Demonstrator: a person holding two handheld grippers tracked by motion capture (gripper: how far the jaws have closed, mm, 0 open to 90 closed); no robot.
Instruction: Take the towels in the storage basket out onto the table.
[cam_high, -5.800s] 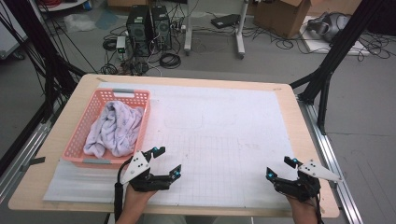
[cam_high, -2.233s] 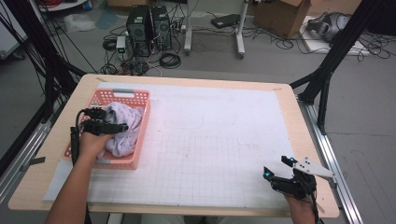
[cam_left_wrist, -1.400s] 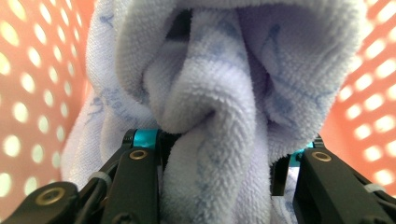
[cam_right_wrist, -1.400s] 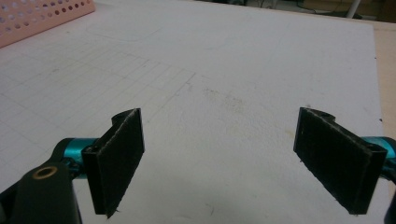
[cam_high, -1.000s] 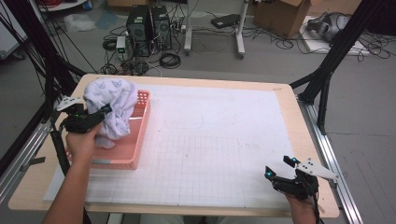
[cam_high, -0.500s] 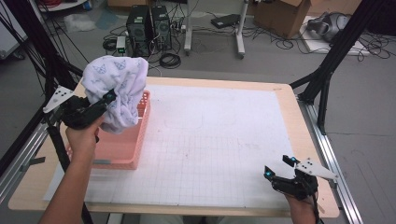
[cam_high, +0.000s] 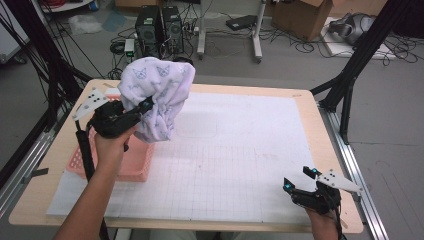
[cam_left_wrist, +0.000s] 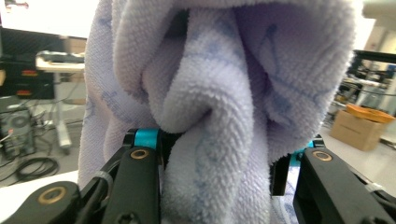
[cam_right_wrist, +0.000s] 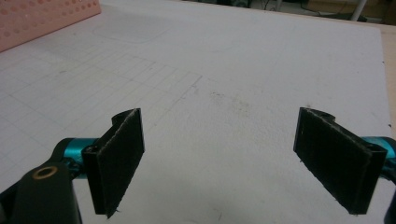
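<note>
White gridded mat (cam_high: 240, 165) on wooden table (cam_high: 305, 100); left tool (cam_high: 135, 112) grips towel (cam_high: 157, 95); right tool (cam_high: 300, 182) wide.

Left of frame, the left gripper (cam_high: 145, 107) is clamped on a bunched lilac towel (cam_high: 157, 97), holding it up in the air at upper left. The towel hangs in thick folds, its lower edge over the near corner of the pink basket (cam_high: 132, 162), clear of it. The basket sits at the left edge of the white gridded mat (cam_high: 240, 150) that covers most of the wooden table (cam_high: 332, 150). Down at lower right, the right gripper (cam_high: 300, 178) rests low over the mat, jaws parted, nothing between them. Beyond the table, upper frame, computer towers (cam_high: 159, 27) and loose cables on the floor.
</note>
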